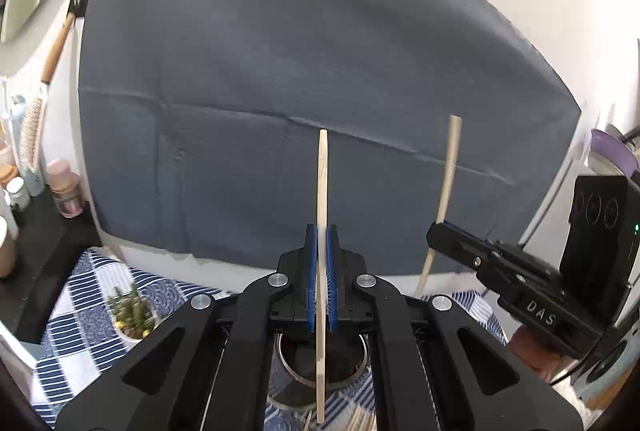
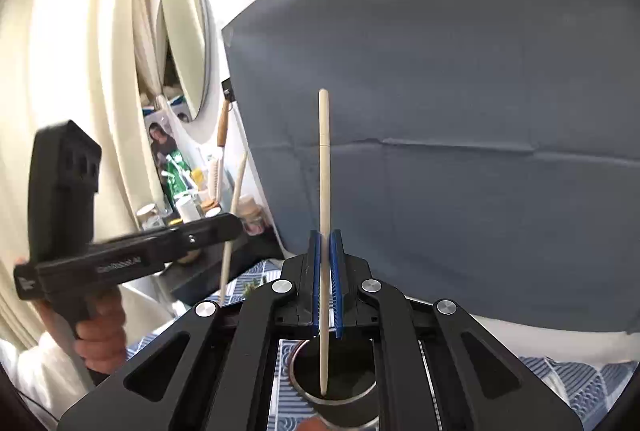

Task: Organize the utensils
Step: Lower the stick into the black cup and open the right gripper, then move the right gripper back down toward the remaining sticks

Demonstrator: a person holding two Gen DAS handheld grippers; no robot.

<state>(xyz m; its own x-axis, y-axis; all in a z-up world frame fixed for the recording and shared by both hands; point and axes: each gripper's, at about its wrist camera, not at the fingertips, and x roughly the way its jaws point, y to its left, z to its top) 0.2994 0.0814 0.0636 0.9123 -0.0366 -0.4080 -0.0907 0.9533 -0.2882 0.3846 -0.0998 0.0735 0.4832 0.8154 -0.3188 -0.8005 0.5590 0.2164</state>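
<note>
**Two chopsticks held upright over the holder**

We see each gripper clamped narrow on one pale chopstick. The left gripper (image 1: pixel 321 271) pinches a flat-sided chopstick (image 1: pixel 322 183) that stands upright, its long axis running straight up through the blue pads. The right gripper (image 2: pixel 327 279) holds a rounder chopstick (image 2: pixel 324 167) the same way. The round metal holder (image 2: pixel 334 371) sits directly beneath each tool, its dark mouth under the chopsticks' lower tips (in the right view the tip looks inside the rim). We judge both hands about equally near; lowering straight down should seat them.
</note>
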